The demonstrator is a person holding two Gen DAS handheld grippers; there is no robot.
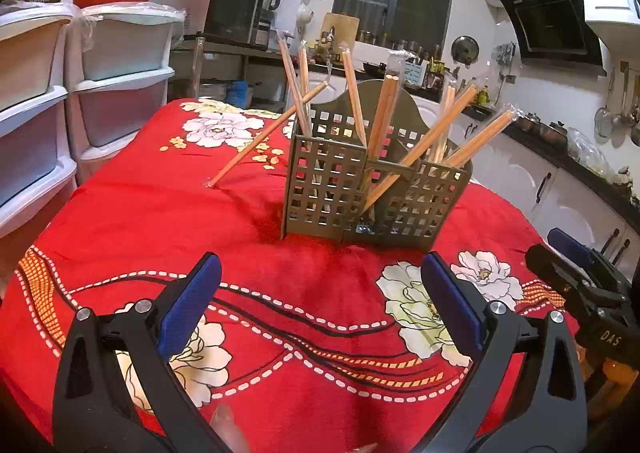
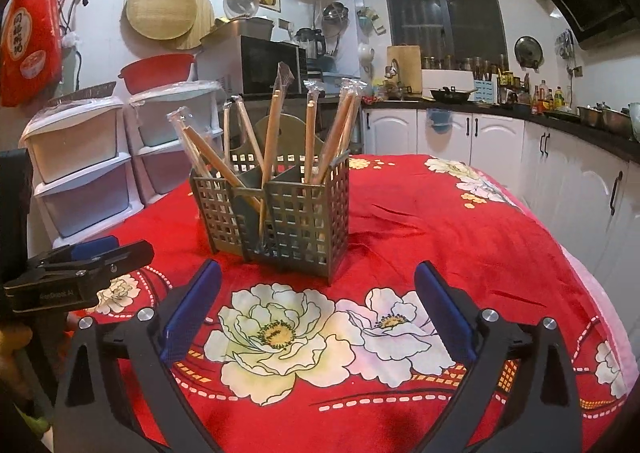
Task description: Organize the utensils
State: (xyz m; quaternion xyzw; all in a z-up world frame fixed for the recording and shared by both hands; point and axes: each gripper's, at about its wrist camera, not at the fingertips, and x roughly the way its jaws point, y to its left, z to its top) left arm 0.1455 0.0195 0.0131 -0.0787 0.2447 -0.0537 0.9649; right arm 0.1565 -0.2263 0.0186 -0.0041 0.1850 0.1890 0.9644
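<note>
We hold both tools, left tool (image 1: 320,281) and right tool (image 2: 318,289), spread and empty; bare surface (image 2: 460,237) separates them from the caddy (image 1: 372,193) at twelve o'clock.

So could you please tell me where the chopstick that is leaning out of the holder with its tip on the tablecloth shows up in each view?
Left wrist view: the leaning chopstick runs from the left compartment of the grey utensil holder down-left to the red tablecloth.
Right wrist view: I cannot single it out; the holder hides that side.
Shared landmark: the microwave behind the holder.
</note>
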